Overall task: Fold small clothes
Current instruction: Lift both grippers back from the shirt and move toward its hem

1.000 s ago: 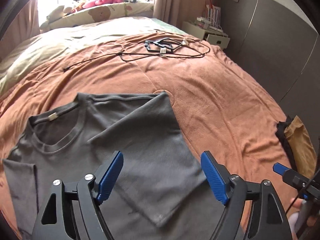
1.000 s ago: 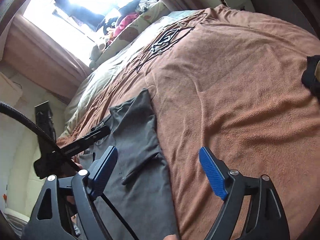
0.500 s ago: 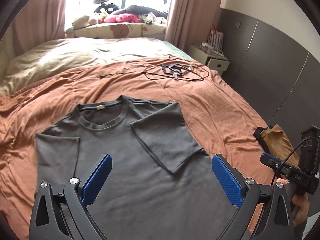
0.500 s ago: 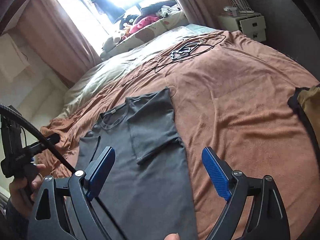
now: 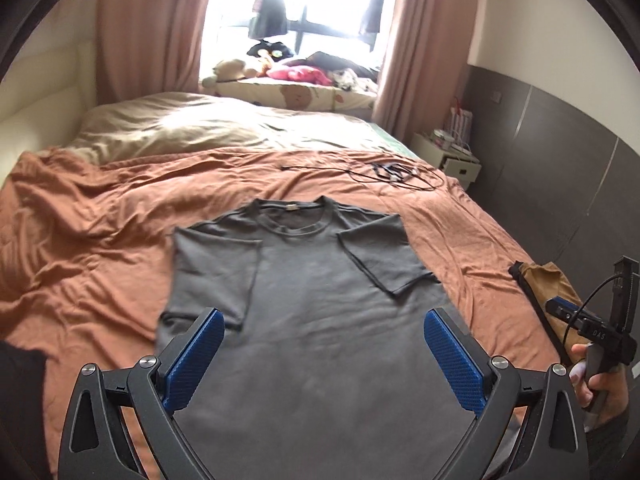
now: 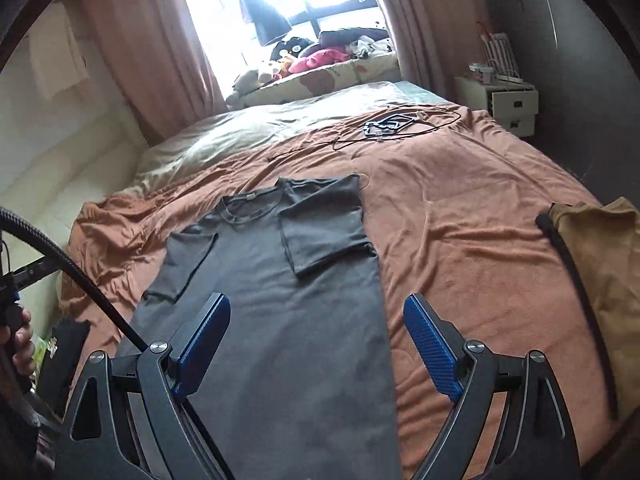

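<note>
1. Grey short-sleeved cotton T-shirt (image 5: 320, 320) lay flat on the rust-orange bedspread (image 5: 100, 248), both sleeves folded inward.
2. Left gripper (image 5: 320, 354) and right gripper (image 6: 316, 344) hovered above the hem, jaws wide apart, holding nothing.
3. Risk: pinching bedspread with hem, or dragging the folded right sleeve (image 5: 384, 256) open, would likely spoil the fold.

Daylight enters through the overexposed far window (image 5: 316, 12), blowing out its panes. Fisheye distortion curves both views, with black vignetted corners. Slight motion blur softens detail; shadows are soft.
</note>
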